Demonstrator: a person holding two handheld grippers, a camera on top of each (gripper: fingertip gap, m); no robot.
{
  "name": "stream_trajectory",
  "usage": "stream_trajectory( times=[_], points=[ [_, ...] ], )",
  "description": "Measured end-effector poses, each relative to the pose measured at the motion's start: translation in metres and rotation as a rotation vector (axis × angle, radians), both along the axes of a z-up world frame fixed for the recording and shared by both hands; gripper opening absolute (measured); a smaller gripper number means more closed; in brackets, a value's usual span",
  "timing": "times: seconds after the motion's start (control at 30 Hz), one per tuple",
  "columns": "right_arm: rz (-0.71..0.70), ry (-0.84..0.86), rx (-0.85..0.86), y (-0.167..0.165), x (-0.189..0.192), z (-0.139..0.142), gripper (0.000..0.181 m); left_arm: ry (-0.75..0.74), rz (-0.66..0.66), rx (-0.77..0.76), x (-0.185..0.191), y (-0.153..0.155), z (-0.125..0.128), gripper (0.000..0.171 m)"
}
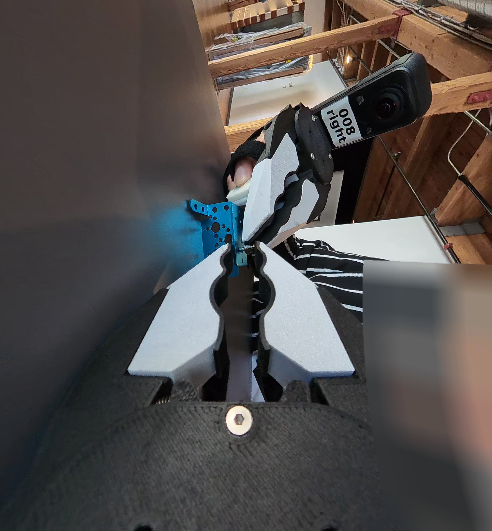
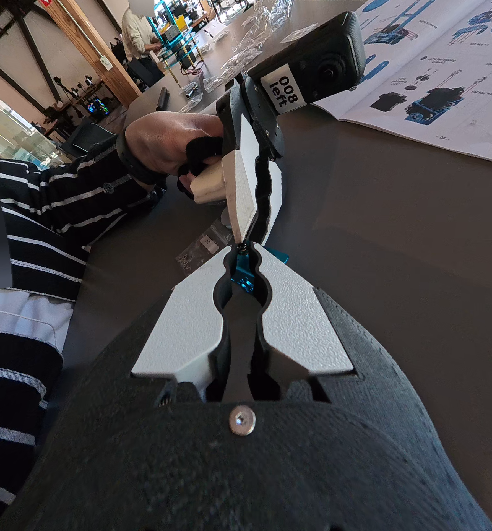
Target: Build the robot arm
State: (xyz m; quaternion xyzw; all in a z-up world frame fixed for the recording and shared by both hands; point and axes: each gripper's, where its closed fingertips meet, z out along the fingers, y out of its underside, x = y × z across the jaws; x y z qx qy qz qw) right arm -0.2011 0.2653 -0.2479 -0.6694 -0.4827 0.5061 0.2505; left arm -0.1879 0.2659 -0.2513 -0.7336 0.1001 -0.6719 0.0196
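Note:
My left gripper (image 1: 241, 247) is shut on the lower edge of a blue metal bracket (image 1: 216, 227) with several round holes, held up in the air. My right gripper (image 1: 249, 240) comes in from the upper right, its tips pinched on a small dark screw (image 1: 248, 249) that sits against the bracket's flange. In the right wrist view my right gripper (image 2: 243, 247) has the screw (image 2: 242, 247) between its tips, with the bracket (image 2: 243, 277) showing through the finger gap. The left gripper (image 2: 246, 238) meets it from above. The tips of both grippers touch or nearly touch.
A dark table (image 2: 382, 230) lies below. An open instruction booklet (image 2: 440, 86) is at the far right. A small clear hardware bag (image 2: 201, 253) lies near the tips, more bags (image 2: 247, 51) farther back. A striped sleeve (image 2: 66, 195) is at left; a person (image 2: 138, 34) stands far back. Both grippers' tips are close together, under 4 cm apart.

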Motion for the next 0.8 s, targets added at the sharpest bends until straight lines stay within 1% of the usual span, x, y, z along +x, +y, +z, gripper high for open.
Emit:
stream_trajectory(
  times=[0.53, 0.8],
  points=[
    [0.007, 0.003, -0.017, -0.0014, 0.0006, 0.0001, 0.008, 0.003, -0.015, 0.007, 0.0000, -0.0014, -0.0006, 0.012],
    [0.022, -0.021, 0.056, -0.0031, 0.0012, -0.0022, 0.007, 0.021, -0.028, 0.033, 0.0002, -0.0028, -0.0023, 0.010]
  ],
)
